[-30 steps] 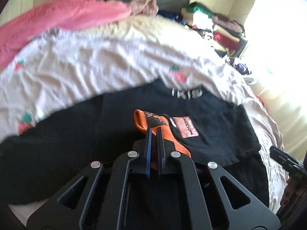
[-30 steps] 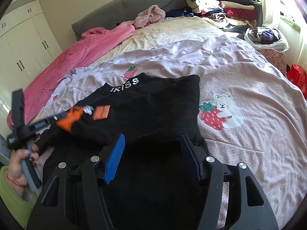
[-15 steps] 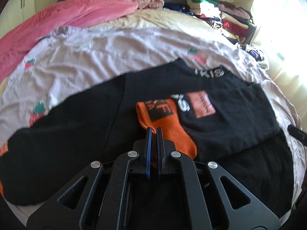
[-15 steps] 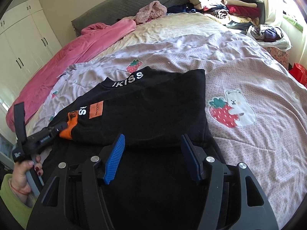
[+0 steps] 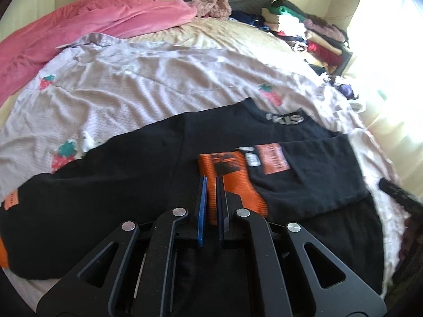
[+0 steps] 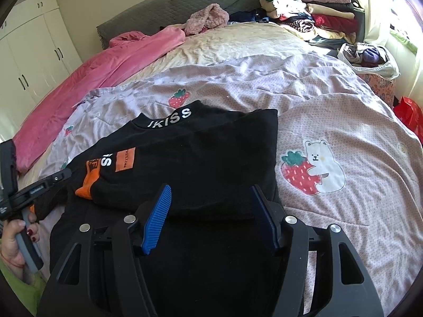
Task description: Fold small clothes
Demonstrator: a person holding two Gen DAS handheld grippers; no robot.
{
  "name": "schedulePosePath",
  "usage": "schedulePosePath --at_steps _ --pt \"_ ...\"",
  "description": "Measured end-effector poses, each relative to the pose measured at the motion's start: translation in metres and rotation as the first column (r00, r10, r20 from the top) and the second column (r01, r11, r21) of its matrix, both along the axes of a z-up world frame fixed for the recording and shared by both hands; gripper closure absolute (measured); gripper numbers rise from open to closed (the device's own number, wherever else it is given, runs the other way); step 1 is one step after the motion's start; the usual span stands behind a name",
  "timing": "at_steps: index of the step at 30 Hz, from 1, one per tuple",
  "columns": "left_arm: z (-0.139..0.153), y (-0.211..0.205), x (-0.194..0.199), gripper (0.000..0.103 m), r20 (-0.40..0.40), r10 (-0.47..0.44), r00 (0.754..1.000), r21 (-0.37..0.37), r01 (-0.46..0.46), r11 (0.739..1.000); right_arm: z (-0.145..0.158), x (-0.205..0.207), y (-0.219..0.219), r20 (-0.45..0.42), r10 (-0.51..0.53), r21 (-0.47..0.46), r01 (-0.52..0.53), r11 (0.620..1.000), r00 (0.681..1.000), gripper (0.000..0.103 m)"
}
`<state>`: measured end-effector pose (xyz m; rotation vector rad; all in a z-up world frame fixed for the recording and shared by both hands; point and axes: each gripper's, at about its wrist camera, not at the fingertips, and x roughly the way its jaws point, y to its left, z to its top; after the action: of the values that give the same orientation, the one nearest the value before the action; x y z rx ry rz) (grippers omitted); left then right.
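A black sweatshirt with white lettering on the collar lies on the bed, its right sleeve folded across the body. The sleeve ends in an orange cuff. My left gripper has its jaws a narrow gap apart around that cuff, which lies on the sweatshirt. In the right wrist view the left gripper shows at the left, at the cuff. My right gripper is open and empty just above the sweatshirt's lower part.
The bed has a lilac quilt with strawberry and bear prints. A pink blanket lies at the left. Stacks of folded clothes sit at the far right. A bag and a red item are beside the bed.
My left gripper carried the orange cuff down from the air and across onto the sweatshirt's body, and its jaws have parted slightly. The right gripper stayed open in place.
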<state>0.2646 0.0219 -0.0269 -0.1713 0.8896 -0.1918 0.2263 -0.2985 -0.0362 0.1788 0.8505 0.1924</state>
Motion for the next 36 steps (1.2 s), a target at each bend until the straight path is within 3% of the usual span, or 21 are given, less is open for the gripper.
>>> schedulePosePath --at_steps 3,5,12,16,22,29,36 --pt "0.007 -0.019 -0.002 0.100 0.010 -0.055 0.998 -0.007 0.055 0.998 0.003 0.004 0.000 0.009 -0.002 -0.007 0.002 1.000 1.000 0.037" --pt "0.004 -0.033 -0.001 0.093 0.001 -0.096 0.995 -0.006 0.096 0.995 0.004 0.007 0.002 0.016 -0.004 -0.005 0.004 1.000 1.000 0.033" --pt "-0.042 -0.047 0.013 0.085 -0.129 -0.115 0.985 0.024 0.119 0.993 -0.001 0.025 0.022 -0.005 0.053 -0.006 -0.053 0.999 0.999 0.033" --pt "-0.049 -0.042 0.012 0.084 -0.126 -0.115 0.985 0.006 0.117 0.993 -0.020 0.037 0.038 -0.060 0.072 -0.008 -0.073 0.997 0.996 0.033" --pt "-0.050 -0.041 0.011 0.084 -0.120 -0.122 0.985 0.001 0.122 0.992 -0.059 0.048 0.034 -0.192 0.005 -0.056 -0.016 0.998 0.981 0.033" --pt "-0.047 -0.037 0.008 0.081 -0.107 -0.120 0.987 -0.020 0.119 0.993 -0.057 0.042 0.030 -0.186 0.004 -0.017 -0.007 1.000 0.983 0.029" --pt "-0.028 -0.029 -0.002 0.057 -0.079 -0.097 0.992 -0.030 0.095 0.995 -0.030 0.013 0.027 -0.099 -0.006 0.025 0.008 1.000 0.995 0.022"
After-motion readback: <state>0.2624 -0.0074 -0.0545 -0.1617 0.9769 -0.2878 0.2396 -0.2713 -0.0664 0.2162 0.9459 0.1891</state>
